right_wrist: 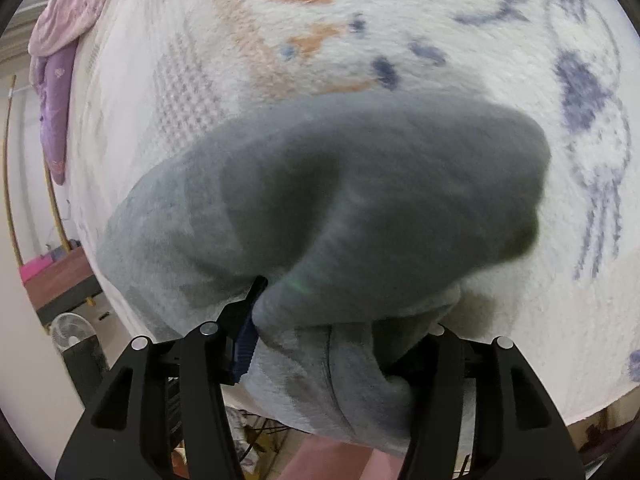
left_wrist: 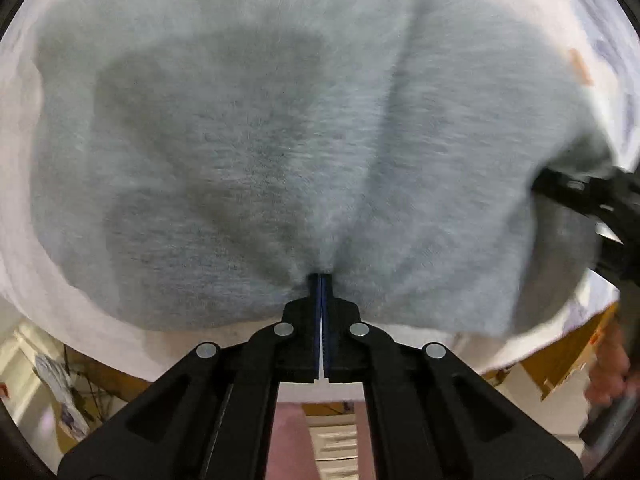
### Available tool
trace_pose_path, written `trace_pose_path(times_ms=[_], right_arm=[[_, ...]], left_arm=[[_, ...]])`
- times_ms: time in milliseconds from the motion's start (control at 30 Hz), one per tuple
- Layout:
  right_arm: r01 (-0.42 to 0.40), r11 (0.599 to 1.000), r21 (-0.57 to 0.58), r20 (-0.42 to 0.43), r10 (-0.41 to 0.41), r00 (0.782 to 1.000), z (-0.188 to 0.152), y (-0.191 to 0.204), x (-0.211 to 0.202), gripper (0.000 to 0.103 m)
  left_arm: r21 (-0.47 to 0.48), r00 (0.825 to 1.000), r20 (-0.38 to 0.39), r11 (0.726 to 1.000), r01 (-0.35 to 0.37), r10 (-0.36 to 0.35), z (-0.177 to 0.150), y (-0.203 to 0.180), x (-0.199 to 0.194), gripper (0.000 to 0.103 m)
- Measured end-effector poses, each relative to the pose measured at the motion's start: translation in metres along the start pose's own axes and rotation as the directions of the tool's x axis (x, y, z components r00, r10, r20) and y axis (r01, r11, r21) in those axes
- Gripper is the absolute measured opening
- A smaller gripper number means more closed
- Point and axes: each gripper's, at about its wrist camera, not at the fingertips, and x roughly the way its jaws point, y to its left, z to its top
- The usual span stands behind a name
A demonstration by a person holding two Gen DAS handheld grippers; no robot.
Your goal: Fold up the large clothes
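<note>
The garment [left_wrist: 280,140] is a big grey fleece thing. It looks soft, fuzzy and floppy, so it will sag and bunch wherever it is not held. It looks thick, so I think it has some weight, and it will not break. It lies spread on the bed cover [right_wrist: 400,20], filling most of the left wrist view.

The left gripper [left_wrist: 321,284] is clenched tight on the cloth edge at 6 o'clock, and the cloth puckers into the jaws there. The right gripper [right_wrist: 340,340] has a fat wad of cloth between its jaws, which stand part way apart. Only its left finger [right_wrist: 248,332] shows; cloth hides the other. I cannot tell if the pads press the wad. From the left view, the right gripper [left_wrist: 592,196] shows at 3 o'clock, at the cloth's edge.

Good places to hold are the edges and corners, with a thin pinch and not a thick lump.

The bed cover is white and fluffy, with orange and purple shapes. A purple and pink blanket [right_wrist: 60,80] lies at 10 o'clock. A fan [right_wrist: 74,332] stands on the floor at 8 o'clock. A hand [left_wrist: 608,368] shows at 4 o'clock in the left view.
</note>
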Motion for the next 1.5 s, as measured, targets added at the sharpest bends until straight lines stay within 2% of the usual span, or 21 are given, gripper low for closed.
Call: trace_pose_path(times_ms=[100,167,267,300,333,400,467,533,633,700,767,833,900,1033,1100,1167,1267,1400,1500], right_arm=[[0.009,1.000,0.006,-0.015,-0.009,1.000,0.003,-0.001,0.001,0.052],[0.013,1.000,0.012,-0.013,-0.013,1.000,0.003,-0.001,0.000,0.052],[0.003,1.000,0.010,-0.005,-0.003,1.000,0.004,-0.002,-0.001,0.052],[-0.005,1.000,0.014,-0.002,0.005,1.000,0.001,-0.001,0.001,0.053],[-0.020,1.000,0.024,0.001,0.020,1.000,-0.001,0.000,0.004,0.055],[-0.042,0.998,0.054,0.001,0.042,0.999,0.002,-0.005,0.002,0.057],[-0.017,0.999,0.046,-0.006,0.017,1.000,0.002,-0.003,0.001,0.056],[0.007,0.999,0.037,-0.005,-0.007,1.000,-0.001,0.001,-0.002,0.055],[0.020,0.999,0.043,0.002,-0.020,1.000,-0.001,0.003,-0.001,0.055],[0.033,0.999,0.039,0.016,-0.034,0.999,-0.003,0.006,-0.002,0.054],[0.083,0.996,0.015,0.066,-0.083,0.994,-0.012,0.017,-0.006,0.046],[0.148,0.988,-0.049,0.120,-0.142,0.983,-0.024,0.037,-0.012,0.030],[0.175,0.983,-0.058,0.150,-0.165,0.975,-0.034,0.050,-0.019,0.026],[0.152,0.985,-0.083,0.199,-0.133,0.971,-0.051,0.071,-0.043,0.023],[0.113,0.989,-0.099,0.199,-0.092,0.976,-0.060,0.085,-0.053,0.023],[0.111,0.985,-0.130,0.207,-0.083,0.975,-0.069,0.101,-0.063,0.023],[0.078,0.982,-0.173,0.202,-0.042,0.978,-0.075,0.117,-0.073,0.023],[0.069,0.963,-0.261,0.180,-0.021,0.983,-0.090,0.163,-0.083,0.023],[0.074,0.943,-0.324,0.148,-0.027,0.989,-0.096,0.207,-0.070,0.023]], left_arm=[[0.034,0.995,0.096,0.999,0.026,-0.030,0.019,-0.011,-0.034,0.001],[0.024,0.987,0.150,0.998,0.051,-0.054,0.050,-0.016,-0.048,0.001],[0.041,0.982,0.184,0.998,0.044,-0.051,0.095,-0.030,-0.044,0.001],[0.048,0.985,0.167,0.998,0.044,-0.051,0.109,-0.034,-0.031,0.001],[0.048,0.984,0.169,0.998,0.050,-0.057,0.119,-0.036,-0.020,0.002],[0.044,0.983,0.168,0.997,0.063,-0.069,0.124,-0.037,-0.021,0.002],[0.053,0.986,0.152,0.997,0.059,-0.067,0.115,-0.037,-0.032,0.001],[0.071,0.988,0.141,0.996,0.055,-0.065,0.105,-0.020,-0.052,0.001],[0.073,0.995,0.080,0.996,0.049,-0.055,0.067,-0.015,-0.038,0.001],[0.077,0.993,0.104,0.996,0.051,-0.059,0.051,-0.012,-0.023,0.001],[0.047,0.987,0.147,0.997,0.056,-0.062,0.049,-0.015,-0.030,0.001],[0.055,0.985,0.164,0.998,0.039,-0.047,0.046,-0.016,-0.030,0.001],[0.068,0.984,0.174,0.997,0.030,-0.041,0.034,-0.008,-0.022,0.001],[0.055,0.979,0.193,0.997,0.060,-0.069,0.017,-0.003,-0.010,0.001],[0.064,0.977,0.203,0.996,0.055,-0.067,0.009,0.001,-0.009,0.001],[0.063,0.977,0.201,0.997,0.053,-0.065,-0.004,-0.001,-0.006,0.001],[0.054,0.978,0.201,0.997,0.049,-0.059,-0.002,0.008,-0.028,0.002],[0.064,0.973,0.226,0.997,0.043,-0.056,-0.012,0.022,-0.054,0.002],[0.086,0.966,0.255,0.996,0.018,-0.040,-0.023,0.039,-0.075,0.002]])
